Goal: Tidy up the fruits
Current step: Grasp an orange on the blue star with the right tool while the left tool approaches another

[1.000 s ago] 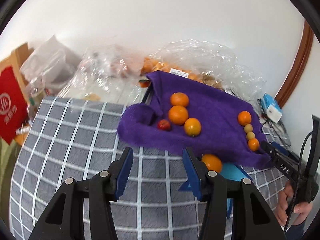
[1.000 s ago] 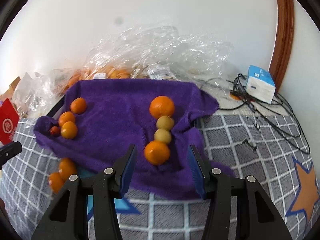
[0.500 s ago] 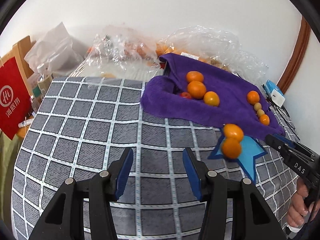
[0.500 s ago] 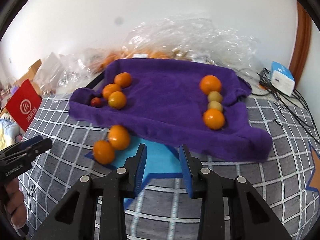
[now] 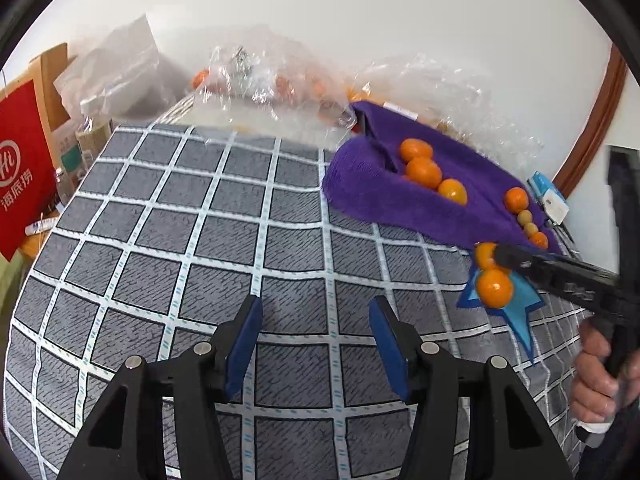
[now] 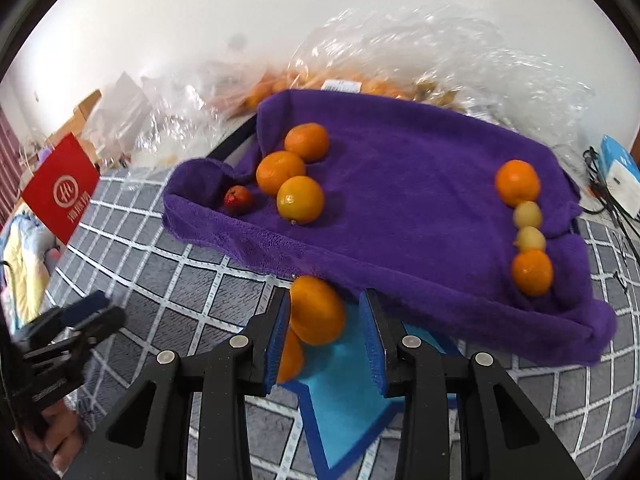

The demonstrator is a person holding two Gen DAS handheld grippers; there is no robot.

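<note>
Your right gripper [image 6: 324,332] straddles, jaws apart, the orange [image 6: 317,309] beside the purple towel's [image 6: 400,184] front edge; squeeze, then lift it onto the towel, while your left gripper [image 5: 316,344] idles open.

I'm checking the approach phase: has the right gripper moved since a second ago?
Yes. The right gripper has swung left and down, away from the fruit row on the purple towel, onto the oranges beside the towel's near edge.
</note>
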